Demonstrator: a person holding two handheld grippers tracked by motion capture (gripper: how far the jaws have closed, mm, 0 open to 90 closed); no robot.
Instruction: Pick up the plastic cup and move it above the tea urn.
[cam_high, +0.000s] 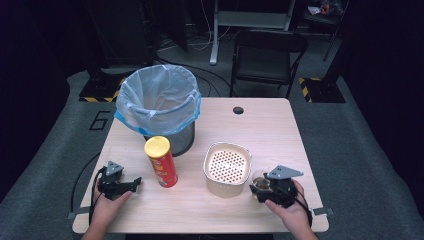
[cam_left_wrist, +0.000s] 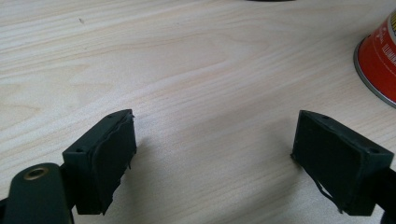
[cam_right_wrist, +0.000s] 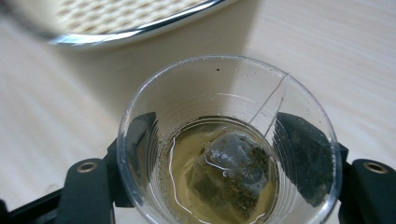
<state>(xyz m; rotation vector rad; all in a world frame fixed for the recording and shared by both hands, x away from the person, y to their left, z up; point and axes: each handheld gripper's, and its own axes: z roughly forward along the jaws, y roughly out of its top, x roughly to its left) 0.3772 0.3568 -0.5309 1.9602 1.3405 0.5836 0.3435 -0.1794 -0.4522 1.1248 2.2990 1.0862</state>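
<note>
Gripping a clear plastic cup (cam_right_wrist: 229, 140) is the step in hand: the right gripper (cam_high: 263, 189) has the cup between its jaws, which stand partly closed with a pad pressed on each side of the cup wall. The cup sits at the near right of the table (cam_high: 270, 130), just beside the perforated strainer tub (cam_high: 227, 169). It holds pale tea and a tea bag (cam_right_wrist: 231, 179), whose string runs up to the rim.

The cup stands upright, mouth up, long axis vertical. By judgement, the next move calls for a level lift with the axis kept vertical so no liquid spills, then a controlled tilt over the strainer tub, which would catch the bag; grip force should stay light, since the thin wall can buckle.

The left gripper (cam_high: 121, 185) rests at the near left, jaws wide open and holding nothing, near the red crisp can (cam_high: 161, 161). A lined waste bin (cam_high: 158, 102) stands behind the can.
</note>
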